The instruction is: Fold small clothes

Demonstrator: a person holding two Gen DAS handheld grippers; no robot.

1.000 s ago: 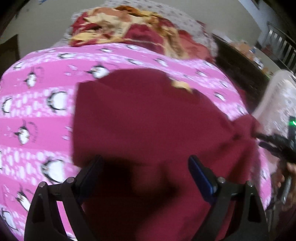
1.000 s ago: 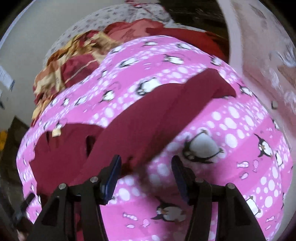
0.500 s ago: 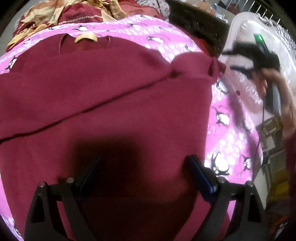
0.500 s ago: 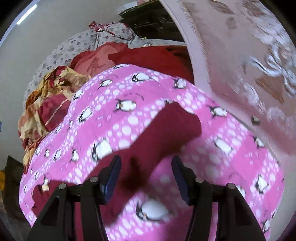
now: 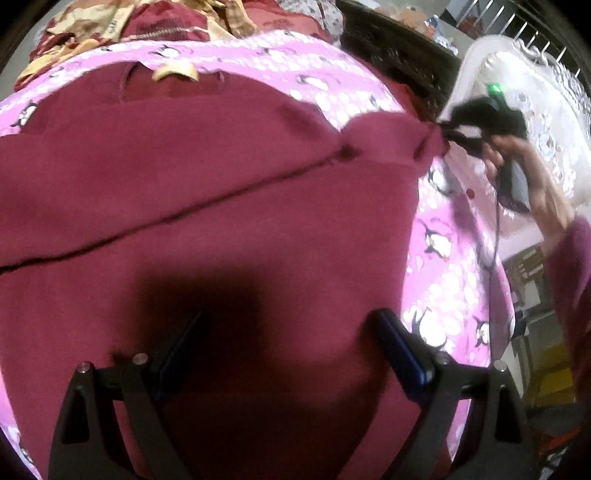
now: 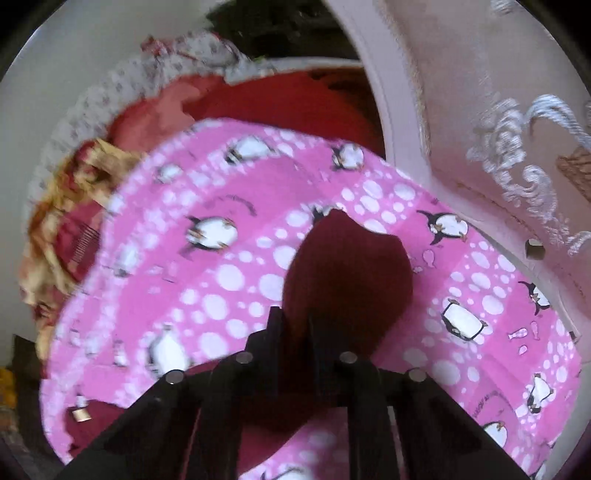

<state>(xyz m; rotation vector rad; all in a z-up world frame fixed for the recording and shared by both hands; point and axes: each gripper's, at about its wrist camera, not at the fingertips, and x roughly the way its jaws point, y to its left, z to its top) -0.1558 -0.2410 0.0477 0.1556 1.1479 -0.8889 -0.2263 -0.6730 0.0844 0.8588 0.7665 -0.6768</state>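
**A:** Start with the tongs. What is different from a second ago?

**B:** The right gripper (image 6: 295, 325) had its jaws apart over the sleeve (image 6: 347, 266) of the maroon garment (image 5: 229, 229). Now they are pinched together on that sleeve's end, with cloth bunched out beyond the tips. In the left wrist view the same gripper (image 5: 452, 138) has the sleeve tip drawn into a gathered point.

**A:** And the left gripper (image 5: 291, 347)?

**B:** Jaws spread wide, nothing between them, as they were before. It has come in low over the garment's body and now hangs just above it, its shadow falling on the cloth between the fingers.

**A:** What does that mean for the fold?

**B:** I judge that the sleeve is secured and ready to be carried inward across the body. The left one looks placed to steady or pin the cloth, though it touches nothing I can see.

**A:** Where does the garment lie?

**B:** Taking the penguin-print sheet (image 6: 229, 280) as the mark: the garment lies spread flat on it, neck label (image 5: 175, 70) toward the sheet's far edge, a crease running across the body. The held sleeve reaches toward the side of the sheet nearest the pale embroidered headboard (image 6: 509, 147). A heap of other clothes (image 5: 140, 26) sits beyond the sheet's far edge.
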